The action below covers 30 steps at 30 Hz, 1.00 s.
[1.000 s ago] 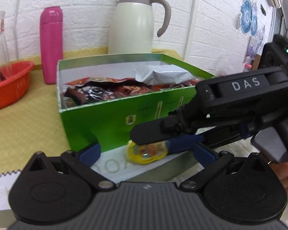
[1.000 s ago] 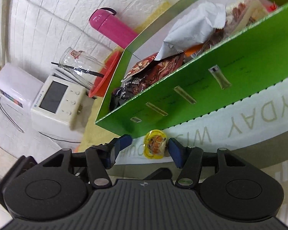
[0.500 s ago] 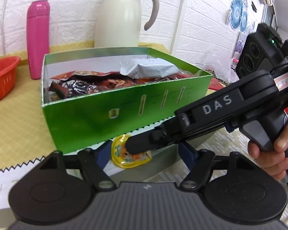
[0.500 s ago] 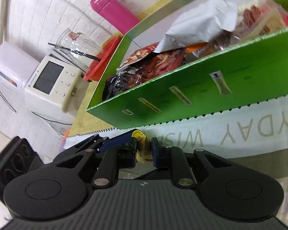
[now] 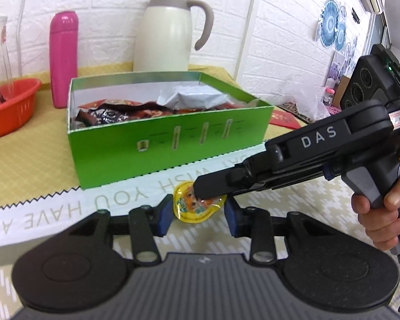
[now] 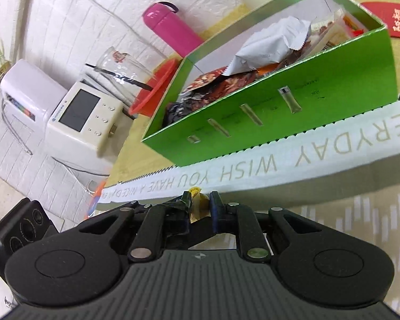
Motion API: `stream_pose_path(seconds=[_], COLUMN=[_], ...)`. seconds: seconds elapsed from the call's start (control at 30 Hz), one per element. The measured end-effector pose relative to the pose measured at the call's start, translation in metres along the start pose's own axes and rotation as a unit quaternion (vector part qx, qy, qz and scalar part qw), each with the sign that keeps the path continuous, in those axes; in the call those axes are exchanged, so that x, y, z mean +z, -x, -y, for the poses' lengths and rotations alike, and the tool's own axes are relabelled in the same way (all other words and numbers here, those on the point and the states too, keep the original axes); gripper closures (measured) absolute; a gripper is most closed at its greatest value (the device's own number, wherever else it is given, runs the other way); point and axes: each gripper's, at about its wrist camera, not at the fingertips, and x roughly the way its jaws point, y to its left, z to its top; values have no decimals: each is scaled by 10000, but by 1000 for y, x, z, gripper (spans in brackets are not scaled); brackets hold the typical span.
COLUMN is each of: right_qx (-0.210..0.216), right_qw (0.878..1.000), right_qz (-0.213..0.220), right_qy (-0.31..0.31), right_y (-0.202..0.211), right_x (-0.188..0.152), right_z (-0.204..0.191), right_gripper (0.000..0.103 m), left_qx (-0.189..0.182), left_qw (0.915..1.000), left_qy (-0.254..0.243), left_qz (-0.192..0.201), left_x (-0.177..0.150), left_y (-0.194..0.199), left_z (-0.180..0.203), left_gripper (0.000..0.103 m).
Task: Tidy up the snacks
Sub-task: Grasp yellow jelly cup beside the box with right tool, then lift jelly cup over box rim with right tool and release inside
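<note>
Left wrist: snack packets (image 5: 152,110) inside green box (image 5: 173,144)

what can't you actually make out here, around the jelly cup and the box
- Jelly cup: in the left wrist view the right gripper covers part of its printed lid; in the right wrist view only a sliver shows between the jaws.
- Left gripper: jaws closing around the cup; contact with its sides unclear.
- Green box: lower snacks are buried under the silver packet.
- Box print: too small to read.
</note>
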Motion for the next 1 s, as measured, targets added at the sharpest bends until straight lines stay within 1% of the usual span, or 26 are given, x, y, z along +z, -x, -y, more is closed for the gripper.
stream_pose_path(seconds=[0.1, 0.23, 0.37, 0.5, 0.6, 0.7, 0.8, 0.9, 1.0], right_qx=[-67, -162, -162, -217, -258, -145, -95, 8, 31], right_qw=[9997, 9983, 9966, 9942, 9925, 9923, 9908, 9894, 9879], right_qz=[69, 204, 339, 451, 579, 769, 1030, 1315, 1501], right_qy=[222, 524, 729, 950, 1045, 961, 867, 613, 399], right_y=[12, 28, 49, 66, 77, 87, 94, 94, 85], right_x=[-7, -14, -26, -38, -39, -29, -11, 15, 37], right_z=[-12, -30, -43, -59, -67, -72, -78, -77, -71], right_gripper=[76, 76, 76, 76, 76, 76, 76, 76, 76], left_qx=[83, 282, 421, 649, 758, 926, 1038, 1187, 1414], left_qw=[10000, 9995, 9986, 9967, 9953, 9924, 9896, 9861, 9828], left_qy=[-10, -105, -145, -296, -352, -491, -554, -580, -498], left_qz=[48, 125, 272, 378, 485, 650, 826, 1011, 1076], left_x=[0, 1, -2, -4, 0, 12, 34, 62, 84], left_y=[12, 27, 47, 61, 69, 73, 71, 58, 39], left_z=[14, 34, 55, 76, 85, 92, 93, 86, 73], left_gripper=[69, 68, 69, 69, 68, 68, 68, 66, 66])
